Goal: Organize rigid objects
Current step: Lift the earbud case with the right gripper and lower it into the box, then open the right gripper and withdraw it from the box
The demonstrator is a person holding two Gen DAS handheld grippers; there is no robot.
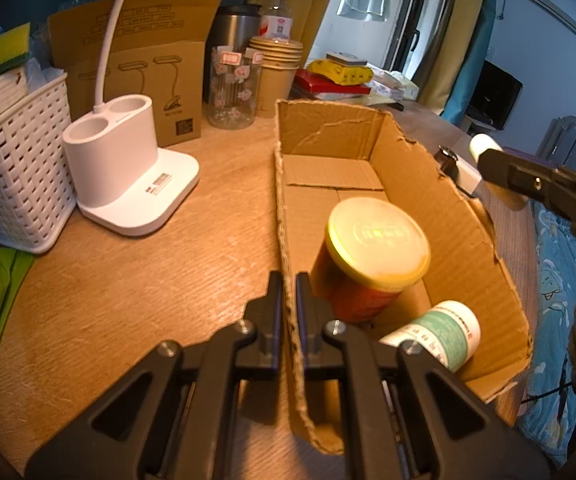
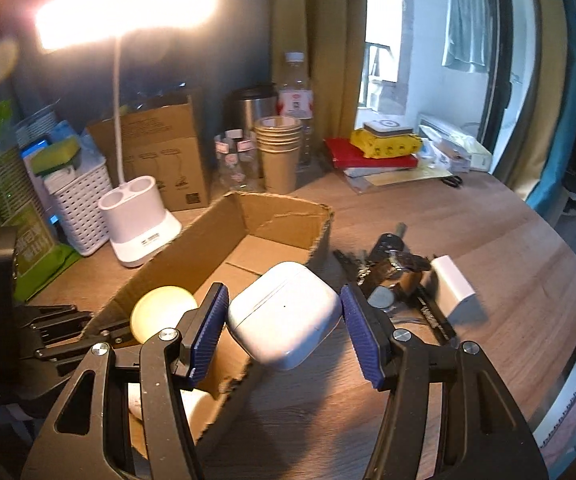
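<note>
— Cardboard first: where does the left gripper [image 1: 286, 280] sit on the cardboard box [image 1: 415, 184]?

— Low and angled downward, its two black fingers pinched tight on the box's near side wall, one finger outside, one inside. The wall's torn edge runs up between them.

— And the right gripper [image 2: 284, 320]?

— Raised over the wooden desk [image 2: 487, 240], tilted downward, just beside the box's open end. Its blue ribbed pads [image 2: 208, 332] stand fairly wide and carry a white earbud case [image 2: 284, 316] between them. The left pad touches the case; on the right I think the pad meets it, though the glare leaves that edge uncertain.

— How many things are in the box?

— Two. One red jar with a yellow lid [image 1: 375, 240] standing upright, and one white bottle with a green label [image 1: 443, 332] lying on its side near the front corner.

— What remains on the desk?

— One white charger block [image 2: 453, 284], one dark heap of keys [image 2: 391, 264], one round grey disc [image 2: 381, 298]. Behind the box: one white lamp base [image 2: 144, 216] with two round wells, one white woven basket [image 2: 82, 204], one stack of paper cups [image 2: 280, 152], one clear glass [image 2: 236, 164].
</note>
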